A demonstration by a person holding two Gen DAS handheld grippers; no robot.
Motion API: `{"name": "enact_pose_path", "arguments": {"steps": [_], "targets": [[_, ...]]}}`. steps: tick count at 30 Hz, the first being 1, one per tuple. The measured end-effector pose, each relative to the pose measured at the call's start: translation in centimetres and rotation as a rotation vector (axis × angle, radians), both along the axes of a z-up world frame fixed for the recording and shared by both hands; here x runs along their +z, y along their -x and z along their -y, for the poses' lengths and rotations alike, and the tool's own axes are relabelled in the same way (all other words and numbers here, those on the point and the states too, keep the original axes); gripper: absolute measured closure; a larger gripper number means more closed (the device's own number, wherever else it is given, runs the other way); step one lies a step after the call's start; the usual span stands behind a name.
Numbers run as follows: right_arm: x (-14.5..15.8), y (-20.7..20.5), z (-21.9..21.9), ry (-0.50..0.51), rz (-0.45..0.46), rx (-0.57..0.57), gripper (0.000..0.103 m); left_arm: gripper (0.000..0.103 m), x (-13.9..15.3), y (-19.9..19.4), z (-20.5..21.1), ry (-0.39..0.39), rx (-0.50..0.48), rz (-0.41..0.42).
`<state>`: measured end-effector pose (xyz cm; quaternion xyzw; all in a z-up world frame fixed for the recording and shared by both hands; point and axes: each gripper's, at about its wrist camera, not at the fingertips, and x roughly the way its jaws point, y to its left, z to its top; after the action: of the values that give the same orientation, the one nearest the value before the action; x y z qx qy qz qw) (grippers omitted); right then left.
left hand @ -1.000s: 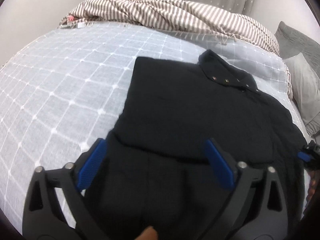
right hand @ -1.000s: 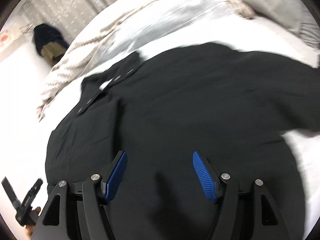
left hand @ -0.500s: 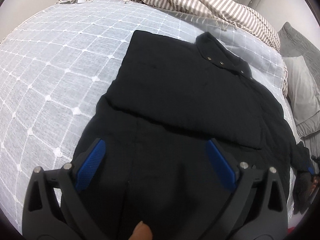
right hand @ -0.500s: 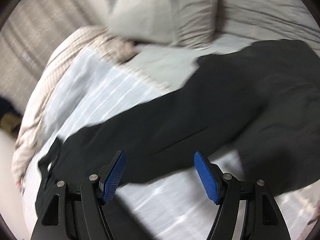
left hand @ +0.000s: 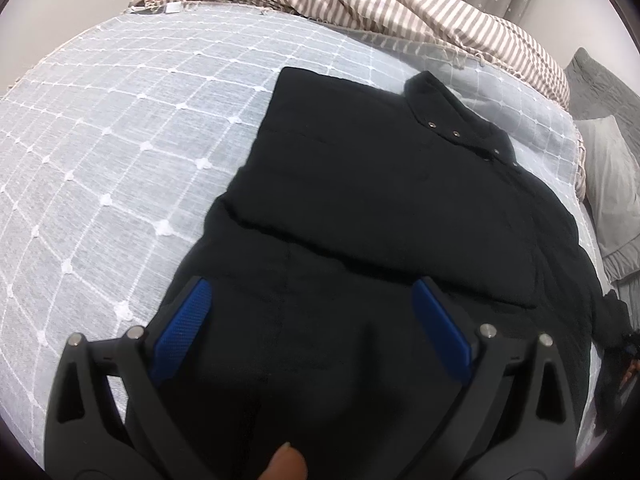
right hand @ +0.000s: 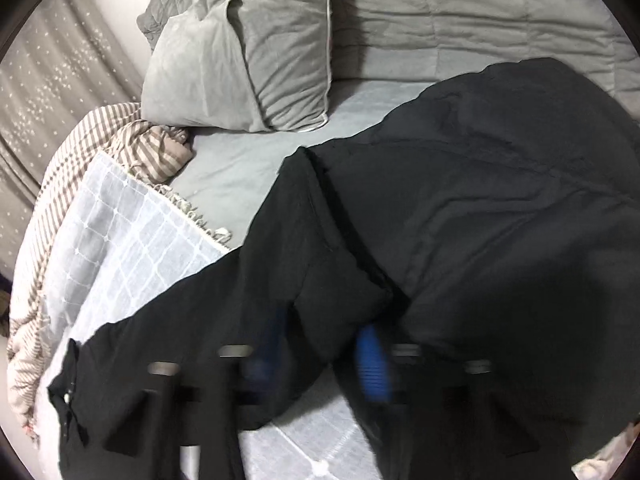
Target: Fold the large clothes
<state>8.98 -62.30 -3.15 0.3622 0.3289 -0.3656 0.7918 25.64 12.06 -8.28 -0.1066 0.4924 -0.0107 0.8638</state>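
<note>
Black jacket [left hand: 384, 208] lies on the bed, on the light grid-pattern cover [left hand: 120, 152], collar with snaps toward the striped blanket [left hand: 360, 0].

Left gripper [left hand: 312, 320]: jaws spread wide, nothing between them, hovering over the jacket's lower part. One side panel is already folded across the body; its edge runs just ahead of the blue pads [left hand: 184, 320].

Right gripper [right hand: 320, 364]: motion-blurred, jaws narrowed around a fold of jacket [right hand: 460, 220] fabric. Can't tell if they're actually clamped on it.

Right view only: grey pillow [right hand: 248, 52] against a grey quilt [right hand: 480, 12], grey sheet under the jacket's far sleeve, which spreads off the cover [right hand: 132, 232].

Left view only: the folded panel and the collar snaps.
</note>
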Motion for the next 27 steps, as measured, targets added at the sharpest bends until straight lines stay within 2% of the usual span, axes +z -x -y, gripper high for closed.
{"name": "enact_pose_path", "arguments": {"steps": [3,6,13,18,23,27], "targets": [[0.5,-0.4,-0.7,0.008,0.05,0.001,0.095,0.003,0.0,0.1,-0.5,-0.039,0.041,-0.003],[2.8,-1.4,-2.5,0.062,0.081,0.051,0.096,0.003,0.3,0.2,-0.9,-0.063,0.053,0.006],[11.7,-6.1,-10.3,0.218,0.188,0.256,0.096,0.003,0.6,0.2,-1.2,0.046,0.004,-0.001],[16.2,-9.7,-17.5,0.277,0.238,0.41,0.096,0.003,0.9,0.4,-0.7,0.06,-0.011,-0.004],[18.3,-13.3,-25.8,0.292,0.271,0.576,0.096,0.003,1.2,0.6,-0.9,0.109,-0.023,-0.003],[18.2,-16.5,-32.2,0.292,0.27,0.697,0.096,0.003,1.5,0.7,-1.3,0.13,-0.026,0.005]]}}
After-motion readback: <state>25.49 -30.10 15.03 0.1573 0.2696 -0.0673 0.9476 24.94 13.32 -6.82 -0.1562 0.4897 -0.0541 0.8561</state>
